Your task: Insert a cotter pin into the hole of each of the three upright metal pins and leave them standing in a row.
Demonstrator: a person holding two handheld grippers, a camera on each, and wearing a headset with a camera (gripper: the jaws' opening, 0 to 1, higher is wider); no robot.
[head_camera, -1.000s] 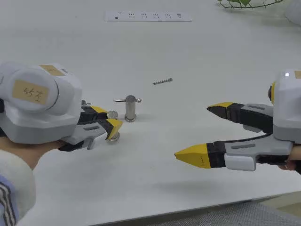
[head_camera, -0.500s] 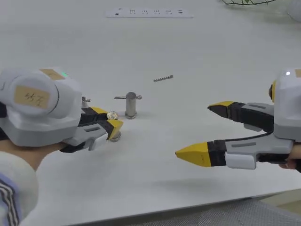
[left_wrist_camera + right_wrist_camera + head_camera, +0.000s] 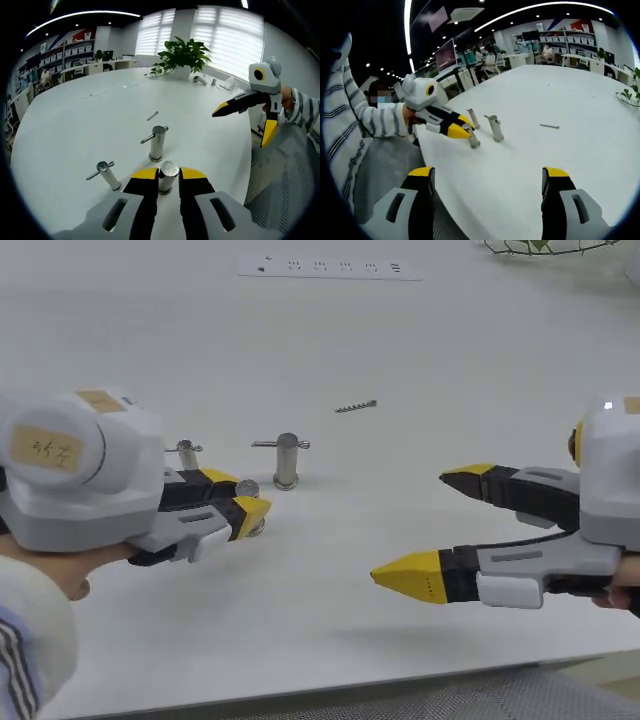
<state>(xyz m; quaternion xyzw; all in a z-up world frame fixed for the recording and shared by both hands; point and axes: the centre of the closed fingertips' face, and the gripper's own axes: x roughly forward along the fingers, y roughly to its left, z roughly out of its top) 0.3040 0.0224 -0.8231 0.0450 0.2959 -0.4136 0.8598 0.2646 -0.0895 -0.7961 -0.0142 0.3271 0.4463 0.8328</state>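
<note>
Near the front edge of the white bench (image 3: 300, 640), the right claw (image 3: 410, 527) hangs above the surface with its yellow-tipped jaws spread wide and nothing between them. Toward the left edge, the left claw (image 3: 168, 172) is clamped on the front metal pin (image 3: 169, 176), which stands upright on the bench. Just behind stand the middle metal pin (image 3: 287, 462) and the left metal pin (image 3: 186, 454), each with a cotter pin through its top. A loose cotter pin (image 3: 356, 407) lies farther back, and a power strip (image 3: 330, 267) sits along the far edge.
</note>
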